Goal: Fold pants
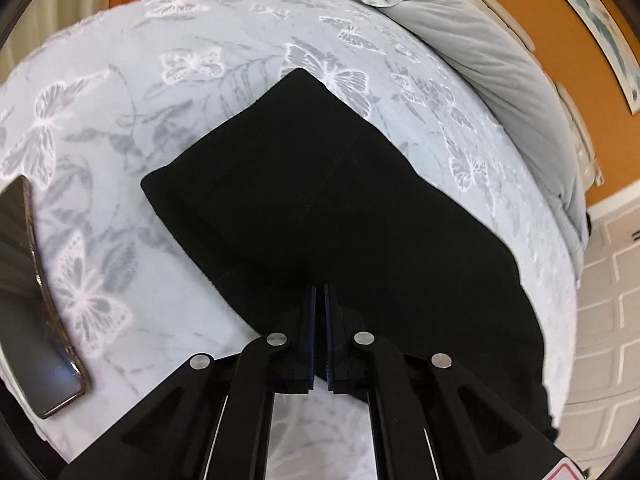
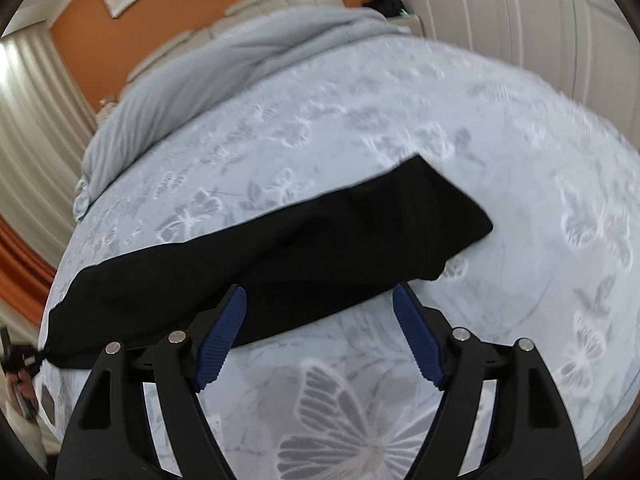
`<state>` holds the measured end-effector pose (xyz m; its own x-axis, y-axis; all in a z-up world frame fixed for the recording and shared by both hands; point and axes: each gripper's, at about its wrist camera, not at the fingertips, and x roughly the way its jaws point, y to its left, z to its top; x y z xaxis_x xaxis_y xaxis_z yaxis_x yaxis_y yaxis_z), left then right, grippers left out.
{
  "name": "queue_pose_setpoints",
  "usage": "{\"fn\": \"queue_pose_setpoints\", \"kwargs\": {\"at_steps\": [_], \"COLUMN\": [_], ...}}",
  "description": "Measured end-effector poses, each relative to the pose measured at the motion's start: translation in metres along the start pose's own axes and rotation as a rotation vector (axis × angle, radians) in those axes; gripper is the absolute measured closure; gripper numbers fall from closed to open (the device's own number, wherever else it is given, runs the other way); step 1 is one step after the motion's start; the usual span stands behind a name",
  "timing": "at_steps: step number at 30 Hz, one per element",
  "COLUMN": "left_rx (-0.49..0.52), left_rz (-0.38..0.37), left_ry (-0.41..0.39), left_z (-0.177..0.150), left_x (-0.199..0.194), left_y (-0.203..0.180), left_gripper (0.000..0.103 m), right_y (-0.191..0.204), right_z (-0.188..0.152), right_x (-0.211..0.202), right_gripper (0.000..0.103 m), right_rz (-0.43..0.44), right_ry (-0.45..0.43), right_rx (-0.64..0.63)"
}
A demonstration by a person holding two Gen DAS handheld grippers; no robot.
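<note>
Black pants (image 1: 340,200) lie lengthwise as a long strip on a pale blue butterfly-print bed cover (image 1: 160,120). In the left wrist view my left gripper (image 1: 320,292) is shut, its blue pads pinched on the near edge of the pants. In the right wrist view the pants (image 2: 280,256) stretch from lower left to a squared end at the right. My right gripper (image 2: 320,300) is open and empty, just above the near edge of the pants, its blue fingers (image 2: 222,332) spread wide.
A dark phone (image 1: 32,300) lies on the cover at the left. A grey duvet (image 1: 500,80) is bunched against the headboard. White closet doors (image 2: 500,12) stand beyond the bed. An orange wall (image 2: 88,36) is behind.
</note>
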<state>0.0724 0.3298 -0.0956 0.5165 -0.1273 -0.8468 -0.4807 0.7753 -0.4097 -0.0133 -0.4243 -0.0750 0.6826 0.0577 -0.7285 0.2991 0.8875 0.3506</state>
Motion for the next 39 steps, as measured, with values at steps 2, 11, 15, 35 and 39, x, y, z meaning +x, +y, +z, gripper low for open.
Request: {"fn": "queue_pose_setpoints", "kwargs": {"at_steps": [2, 11, 15, 35, 39], "left_rx": [0.016, -0.008, -0.013, 0.025, 0.028], "left_rz": [0.013, -0.007, -0.013, 0.041, 0.061], "left_ry": [-0.004, 0.031, 0.042, 0.038, 0.041], "left_z": [-0.001, 0.006, 0.009, 0.009, 0.009], "left_x": [0.002, 0.011, 0.015, 0.017, 0.021], "left_y": [-0.002, 0.005, 0.005, 0.002, 0.000], "left_gripper": [0.101, 0.100, 0.100, 0.096, 0.093], "right_y": [-0.001, 0.007, 0.019, -0.023, -0.017], "right_z": [0.011, 0.032, 0.046, 0.032, 0.032], "right_x": [0.004, 0.094, 0.094, 0.033, 0.068], "right_gripper": [0.029, 0.043, 0.095, 0.019, 0.019], "right_rz": [0.042, 0.023, 0.117, -0.114, -0.086], "right_ry": [-0.021, 0.100, 0.001, -0.083, 0.017], "right_rx": [0.058, 0.143, 0.168, -0.082, -0.085]}}
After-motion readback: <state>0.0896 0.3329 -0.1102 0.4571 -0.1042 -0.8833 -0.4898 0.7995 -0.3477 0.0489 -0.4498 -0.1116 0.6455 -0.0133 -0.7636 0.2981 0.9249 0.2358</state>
